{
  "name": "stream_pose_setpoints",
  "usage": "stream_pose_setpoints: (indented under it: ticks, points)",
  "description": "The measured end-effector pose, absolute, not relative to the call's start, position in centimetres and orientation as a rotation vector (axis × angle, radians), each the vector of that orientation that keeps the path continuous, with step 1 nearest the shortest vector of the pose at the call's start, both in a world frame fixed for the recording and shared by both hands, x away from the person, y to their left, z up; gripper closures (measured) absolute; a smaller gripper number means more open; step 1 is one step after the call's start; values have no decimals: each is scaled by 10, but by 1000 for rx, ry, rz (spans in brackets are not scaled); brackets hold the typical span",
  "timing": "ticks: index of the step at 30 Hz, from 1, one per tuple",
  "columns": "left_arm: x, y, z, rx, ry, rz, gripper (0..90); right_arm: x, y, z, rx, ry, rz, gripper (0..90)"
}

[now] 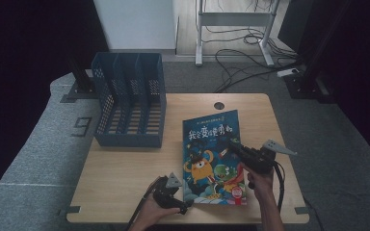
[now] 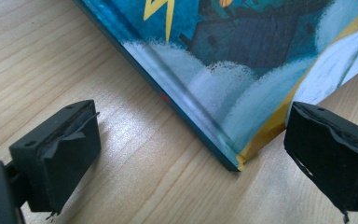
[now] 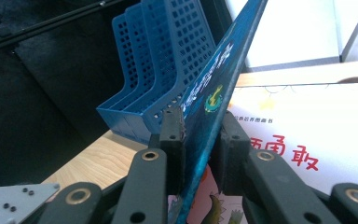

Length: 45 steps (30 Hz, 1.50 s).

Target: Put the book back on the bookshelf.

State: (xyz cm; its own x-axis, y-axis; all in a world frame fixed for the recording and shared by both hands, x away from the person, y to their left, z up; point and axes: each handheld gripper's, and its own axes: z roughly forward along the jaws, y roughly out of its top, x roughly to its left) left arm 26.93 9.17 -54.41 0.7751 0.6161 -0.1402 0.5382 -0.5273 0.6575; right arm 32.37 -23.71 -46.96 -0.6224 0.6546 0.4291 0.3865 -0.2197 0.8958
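A children's book (image 1: 207, 144) with a blue cartoon cover lies on the wooden table (image 1: 125, 168), right of the middle. My right gripper (image 1: 231, 144) is shut on the front cover's free edge (image 3: 214, 93) and holds it raised off a white page with red characters (image 3: 307, 140). In the right gripper view, the right gripper (image 3: 203, 128) has one jaw on each side of the cover. The left gripper (image 1: 185, 207) is open at the book's near left corner. In the left gripper view, the left gripper (image 2: 191, 149) has its jaws wide apart with that book corner (image 2: 223, 107) between them, untouched.
A blue mesh file rack (image 1: 130, 106) with three slots stands at the table's back left; it is also seen beyond the cover (image 3: 168, 56). A round cable hole (image 1: 219, 105) sits at the table's far edge. Cables and a desk frame lie on the floor behind.
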Motion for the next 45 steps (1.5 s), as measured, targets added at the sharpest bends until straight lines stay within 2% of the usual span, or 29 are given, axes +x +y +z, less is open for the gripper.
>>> stream_pose_setpoints:
  ticks: [13, 19, 25, 35, 45]
  points:
    - [272, 93, -544, 2236, 881, 145, 32, 318, -233, -463, 1195, 1800, 1967, 749]
    - [275, 101, -540, 2210, 924, 220, 67, 311, -226, -454, 1121, 1805, 1975, 748]
    - [273, 100, -540, 2223, 913, 199, 92, 312, -227, -454, 1122, 1812, 1953, 749]
    - [266, 89, -541, 2278, 852, 153, 68, 317, -231, -460, 1170, 1804, 1946, 749]
    - [263, 86, -542, 2295, 839, 159, 57, 318, -232, -462, 1188, 1803, 1931, 748]
